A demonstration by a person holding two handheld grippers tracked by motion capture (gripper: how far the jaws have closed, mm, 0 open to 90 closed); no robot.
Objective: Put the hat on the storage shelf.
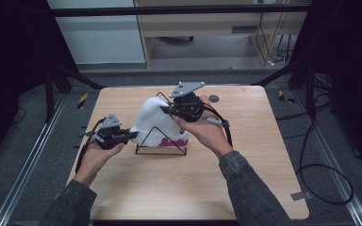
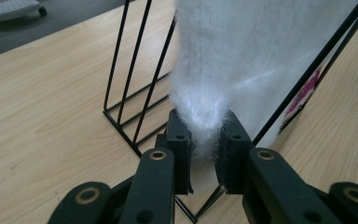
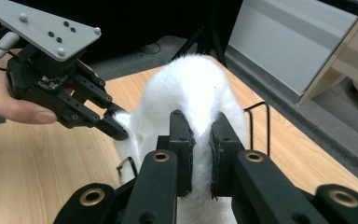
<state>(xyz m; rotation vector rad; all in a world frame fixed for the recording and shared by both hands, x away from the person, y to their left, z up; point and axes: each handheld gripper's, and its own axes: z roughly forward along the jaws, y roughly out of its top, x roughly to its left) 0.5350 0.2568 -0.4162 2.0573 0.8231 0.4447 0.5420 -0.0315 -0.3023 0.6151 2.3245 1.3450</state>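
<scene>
While draped on wire rack (image 1: pixel 160 141), white hat (image 1: pixel 153 120) pinched

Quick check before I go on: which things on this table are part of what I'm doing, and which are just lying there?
In the job:
- white fuzzy hat, pinched by both grippers
- black wire rack that the hat sits over
- left gripper
- right gripper

Lying about:
- small dark round disc near the table's far edge
- cables on the floor

Hat (image 1: pixel 153 120): white and fluffy, with pink lettering (near the lower edge)
Wire rack (image 1: pixel 161 151): black
Table (image 1: pixel 245 155): light wood grain
Grippers' plates (image 1: pixel 187 88): grey
Sleeves (image 1: pixel 250 186): dark grey
</scene>
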